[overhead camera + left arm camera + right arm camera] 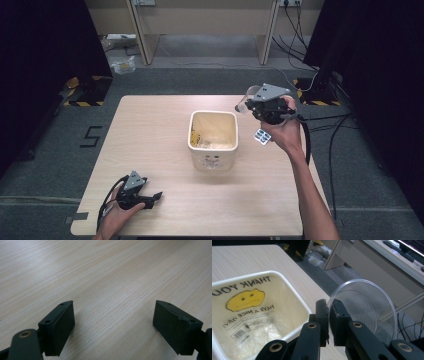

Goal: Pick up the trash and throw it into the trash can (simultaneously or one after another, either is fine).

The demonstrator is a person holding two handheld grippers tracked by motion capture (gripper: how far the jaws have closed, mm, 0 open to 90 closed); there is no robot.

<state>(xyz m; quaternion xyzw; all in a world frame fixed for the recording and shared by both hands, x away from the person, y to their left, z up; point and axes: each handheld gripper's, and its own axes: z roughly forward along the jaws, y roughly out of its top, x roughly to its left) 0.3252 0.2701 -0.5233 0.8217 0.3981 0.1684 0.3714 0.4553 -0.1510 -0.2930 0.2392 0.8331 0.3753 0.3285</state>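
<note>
**A:** Starting closest to you, what are your left tongs (150, 199) doing?

**B:** They rest low at the near left corner of the surface (150, 145), in your left hand (117, 212). The left gripper view has the two jaws spread wide with bare wood grain between them, so they are open and hold nothing.

**A:** And further in?

**B:** The cream square bin (213, 141) stands near the middle of the surface, upright, well apart from your left tongs. A thin plastic bag (249, 312) lines it; from the right gripper view you can read "THANK YOU" and "HAVE A NICE DAY" around a yellow face, all upside down from that angle.

**A:** What lies by my right hand?

**B:** A small blue-and-white packet (262, 136) lies flat on the surface just right of the bin, beside your right hand (282, 132).

**A:** And the right tongs?

**B:** Your right tongs (328, 322) are lifted above the surface, off the bin's far right corner. Their jaws are pinched together on the rim of a clear plastic cup (364, 307), the wall caught between the pads. The cup is tipped on its side, its round mouth facing the camera, and it hangs beyond the bin's rim rather than over the opening.

**A:** Farthest out?

**B:** Past the surface's far edge, grey floor, wooden desk legs (141, 35) and trailing cables (300, 35).
</note>
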